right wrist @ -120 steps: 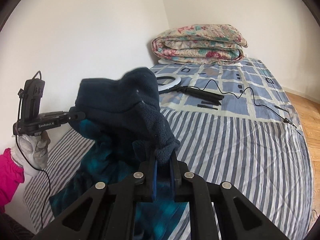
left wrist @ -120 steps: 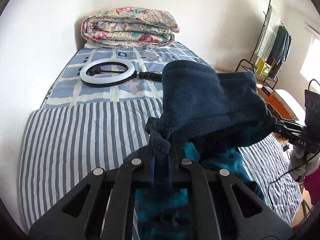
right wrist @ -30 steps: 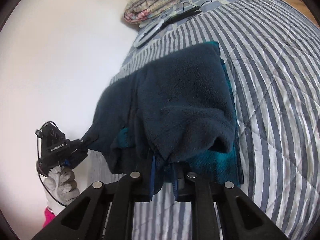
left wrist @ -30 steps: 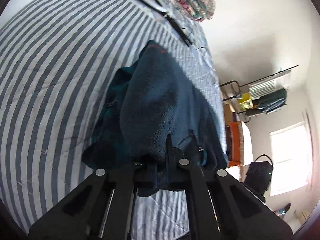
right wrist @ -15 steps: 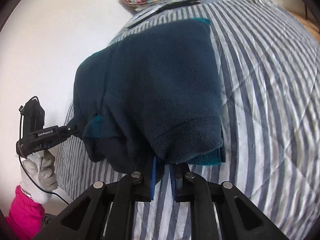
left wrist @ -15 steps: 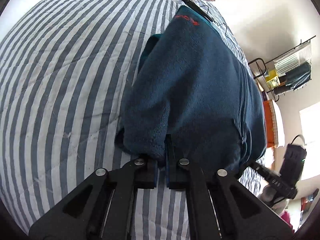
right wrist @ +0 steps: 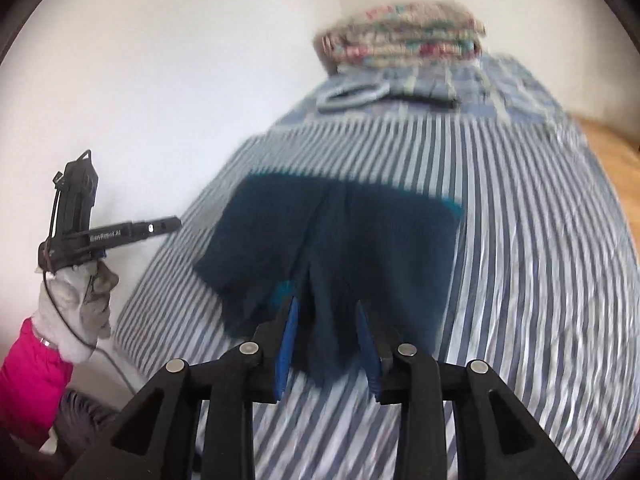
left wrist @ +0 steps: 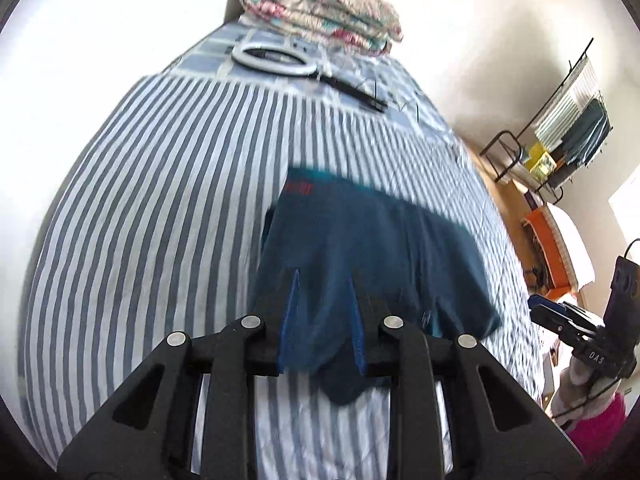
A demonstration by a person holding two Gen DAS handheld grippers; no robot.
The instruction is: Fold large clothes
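A dark blue fleece garment [left wrist: 372, 248] lies folded into a rough rectangle on the striped bed [left wrist: 160, 200], with a teal lining showing at its edges. It also shows in the right wrist view [right wrist: 340, 236]. My left gripper [left wrist: 323, 280] is open, its blue pads apart just above the garment's near edge. My right gripper [right wrist: 326, 304] is open too, over the near edge at the other side. Neither holds the cloth. The frames are blurred by motion.
A folded floral quilt [left wrist: 320, 12] and a ring light [left wrist: 276, 58] with its cable lie at the head of the bed. A white wall runs along the left. A clothes rack [left wrist: 568, 128] and an orange box [left wrist: 548, 248] stand on the right floor.
Both grippers have laid the fleece down on the bed, opened and let go of it. They have pulled back and tilted up from the garment.
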